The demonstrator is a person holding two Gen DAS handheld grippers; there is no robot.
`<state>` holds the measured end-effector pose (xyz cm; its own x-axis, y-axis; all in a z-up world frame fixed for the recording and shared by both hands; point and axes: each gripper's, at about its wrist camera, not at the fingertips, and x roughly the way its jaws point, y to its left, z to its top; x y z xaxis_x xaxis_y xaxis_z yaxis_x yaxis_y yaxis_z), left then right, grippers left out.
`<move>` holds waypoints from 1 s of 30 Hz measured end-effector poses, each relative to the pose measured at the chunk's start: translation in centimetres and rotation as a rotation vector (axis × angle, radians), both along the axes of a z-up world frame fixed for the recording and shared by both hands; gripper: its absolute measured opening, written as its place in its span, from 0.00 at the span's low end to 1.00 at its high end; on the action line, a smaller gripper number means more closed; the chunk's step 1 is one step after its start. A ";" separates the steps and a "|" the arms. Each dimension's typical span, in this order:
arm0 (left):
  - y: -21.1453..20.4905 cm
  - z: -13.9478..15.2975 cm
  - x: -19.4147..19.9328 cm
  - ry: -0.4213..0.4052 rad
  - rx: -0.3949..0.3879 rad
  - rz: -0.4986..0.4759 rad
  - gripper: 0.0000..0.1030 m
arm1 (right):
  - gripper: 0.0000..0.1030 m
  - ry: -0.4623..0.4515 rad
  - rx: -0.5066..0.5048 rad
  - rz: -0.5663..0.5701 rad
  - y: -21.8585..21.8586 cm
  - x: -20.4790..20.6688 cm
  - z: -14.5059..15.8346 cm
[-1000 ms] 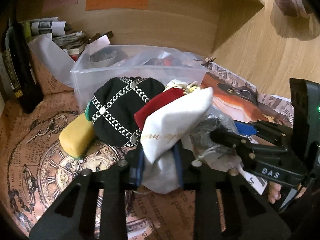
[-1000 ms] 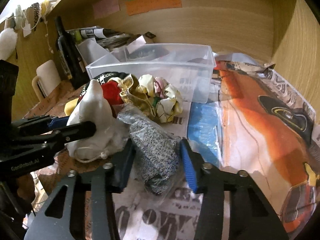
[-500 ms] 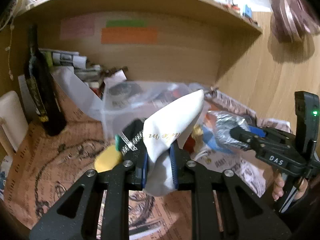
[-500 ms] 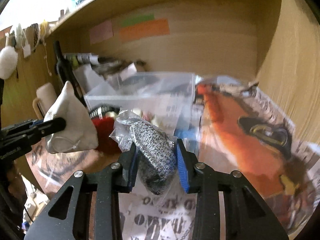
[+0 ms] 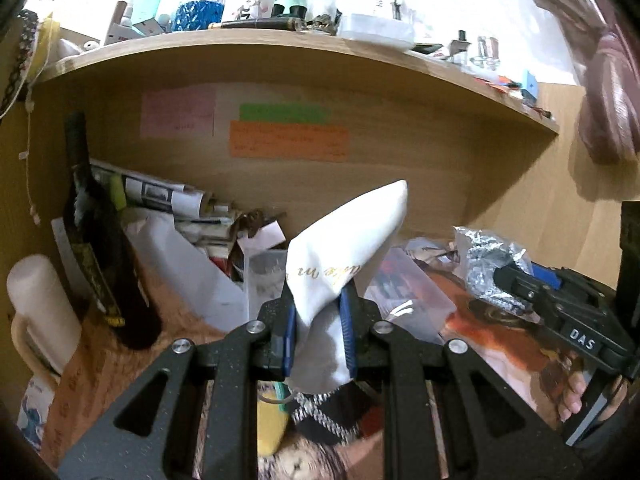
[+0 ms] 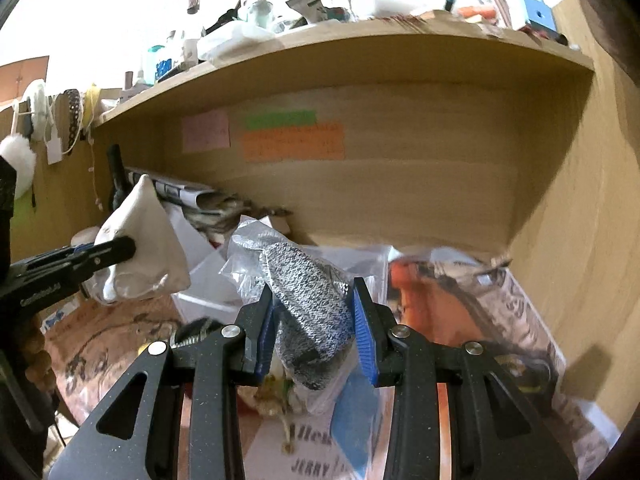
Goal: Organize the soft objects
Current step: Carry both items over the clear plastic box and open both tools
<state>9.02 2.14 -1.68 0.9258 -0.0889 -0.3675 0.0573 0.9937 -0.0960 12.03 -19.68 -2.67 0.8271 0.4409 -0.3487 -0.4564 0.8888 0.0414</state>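
Left tool (image 5: 318, 330): closed on a white cloth pouch (image 5: 344, 248) with gold lettering, pinched low between the blue pads, its pointed end rising up and to the right above the fingers; held in the air over the desk (image 5: 92, 368). Seen from the right wrist view, the same pouch (image 6: 142, 248) hangs from the left tool (image 6: 120, 250) at the left edge. Right tool (image 6: 314, 332): closed on a grey knitted item in a clear plastic bag (image 6: 308, 300), gripped across its middle, the bag's top standing above the pads and its lower end hanging beneath them; also lifted off the desk. In the left wrist view the right tool (image 5: 504, 280) shows at the right with crinkled plastic at its tip. Clear plastic bin (image 5: 264, 276): on the desk beyond both tools, partly hidden by the pouch. Below the left tool: a black item with a silver lattice pattern (image 5: 320, 416) and a yellow soft item (image 5: 272, 424), lying on the desk. Dark bottle (image 5: 100, 256): upright at left, near the wooden back panel.
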 end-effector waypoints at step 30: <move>-0.6 -7.3 15.9 0.414 0.105 -0.026 0.18 | 0.31 0.322 -0.195 -0.002 5.3 13.6 -6.7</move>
